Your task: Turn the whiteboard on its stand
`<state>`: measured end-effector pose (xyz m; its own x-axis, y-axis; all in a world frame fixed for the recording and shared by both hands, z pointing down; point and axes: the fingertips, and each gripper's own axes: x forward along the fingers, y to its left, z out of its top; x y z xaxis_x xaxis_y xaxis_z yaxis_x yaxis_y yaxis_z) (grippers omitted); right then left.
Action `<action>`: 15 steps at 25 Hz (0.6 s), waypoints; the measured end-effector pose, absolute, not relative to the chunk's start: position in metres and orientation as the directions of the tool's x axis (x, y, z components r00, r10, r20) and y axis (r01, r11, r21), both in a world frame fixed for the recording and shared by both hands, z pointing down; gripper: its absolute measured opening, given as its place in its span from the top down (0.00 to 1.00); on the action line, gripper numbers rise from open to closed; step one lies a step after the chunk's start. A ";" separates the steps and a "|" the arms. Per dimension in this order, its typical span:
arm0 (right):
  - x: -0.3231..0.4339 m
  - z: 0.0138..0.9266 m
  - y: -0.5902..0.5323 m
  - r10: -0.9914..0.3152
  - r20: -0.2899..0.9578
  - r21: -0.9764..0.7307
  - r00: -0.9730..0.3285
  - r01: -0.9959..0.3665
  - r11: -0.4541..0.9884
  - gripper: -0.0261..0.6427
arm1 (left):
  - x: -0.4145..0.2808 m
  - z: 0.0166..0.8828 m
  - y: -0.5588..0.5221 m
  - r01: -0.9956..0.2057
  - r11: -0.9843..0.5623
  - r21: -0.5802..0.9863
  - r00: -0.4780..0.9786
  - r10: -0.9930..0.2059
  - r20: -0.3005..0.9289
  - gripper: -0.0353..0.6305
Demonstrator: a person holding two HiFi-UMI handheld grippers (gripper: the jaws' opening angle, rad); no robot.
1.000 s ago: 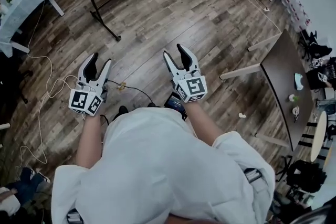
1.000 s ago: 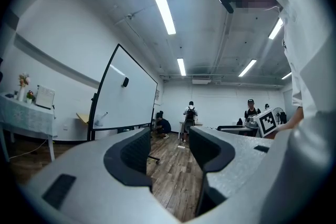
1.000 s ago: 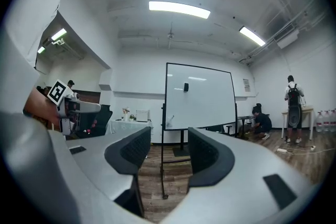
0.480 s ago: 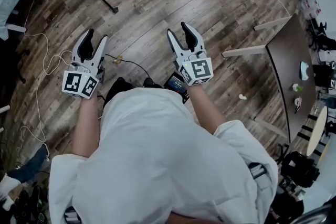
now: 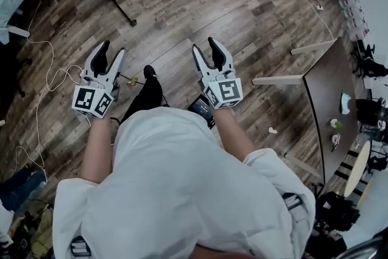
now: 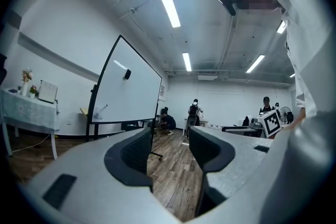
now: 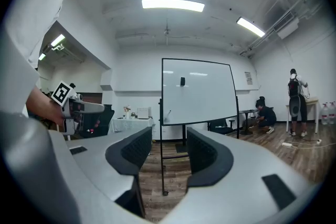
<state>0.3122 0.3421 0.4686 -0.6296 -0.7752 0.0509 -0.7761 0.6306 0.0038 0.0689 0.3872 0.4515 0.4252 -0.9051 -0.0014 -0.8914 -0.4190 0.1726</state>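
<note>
Currently left grey two-jaw gripper (image 5: 113, 50) and right grey two-jaw gripper (image 5: 205, 45) gape empty, right's jaws just narrowed slightly; white black-framed whiteboard (image 7: 197, 92) at right's twelve o'clock.

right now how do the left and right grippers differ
The left gripper sees the whiteboard at a slant, off to the left of its jaws; the right gripper sees it square-on, straight past its jaws. In the head view the left gripper leans right, the right gripper leans left. The right gripper's jaws have just been closing slightly. Both are open, nothing between the jaws.
</note>
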 end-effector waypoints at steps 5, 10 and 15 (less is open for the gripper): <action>0.303 0.471 0.300 -0.771 0.069 0.006 -0.633 -0.773 0.635 0.66 | 0.051 0.455 0.336 -0.899 -0.402 0.174 0.408 -0.913 0.002 0.60; 0.293 0.482 0.224 -0.773 0.107 -0.005 -0.625 -0.778 0.629 0.65 | 0.031 0.451 0.264 -0.902 -0.395 0.176 0.398 -0.917 -0.019 0.60; 0.268 0.457 0.143 -0.756 0.077 0.006 -0.650 -0.758 0.652 0.65 | 0.014 0.442 0.185 -0.899 -0.398 0.180 0.402 -0.915 -0.017 0.60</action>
